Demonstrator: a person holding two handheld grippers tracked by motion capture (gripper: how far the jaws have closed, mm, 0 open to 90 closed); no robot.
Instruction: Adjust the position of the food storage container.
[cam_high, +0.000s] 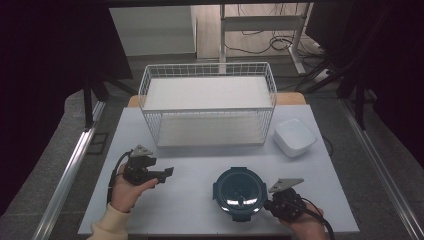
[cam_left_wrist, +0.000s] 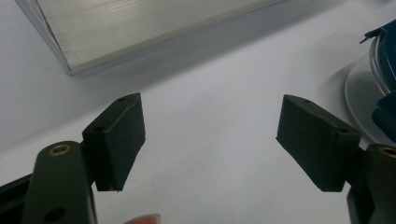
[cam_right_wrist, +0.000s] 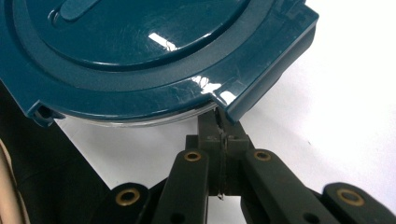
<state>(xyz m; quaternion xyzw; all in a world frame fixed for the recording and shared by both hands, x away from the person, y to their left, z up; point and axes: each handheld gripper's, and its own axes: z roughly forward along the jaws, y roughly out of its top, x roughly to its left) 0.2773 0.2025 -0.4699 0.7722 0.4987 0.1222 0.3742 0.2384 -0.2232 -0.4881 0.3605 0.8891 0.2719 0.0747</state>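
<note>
A round dark-teal lidded container (cam_high: 239, 192) sits on the white table (cam_high: 195, 160) near the front, right of centre. My right gripper (cam_high: 267, 204) is at its right front edge. In the right gripper view the jaws are shut, pad against pad (cam_right_wrist: 220, 128), with their tips tucked under the rim of the glossy teal lid (cam_right_wrist: 140, 46) beside a side latch (cam_right_wrist: 275, 79). I cannot see whether anything thin is pinched there. My left gripper (cam_high: 165, 176) rests at the front left in a hand, open (cam_left_wrist: 210, 140) with bare table between its pads. The container's edge (cam_left_wrist: 380, 70) shows beyond them.
A white wire basket shelf (cam_high: 207, 67) with two tiers stands at the back middle of the table; its lower board (cam_left_wrist: 140, 23) is close ahead of the left gripper. A white square bowl (cam_high: 294, 137) sits to its right. Dark curtains and metal rails flank the table.
</note>
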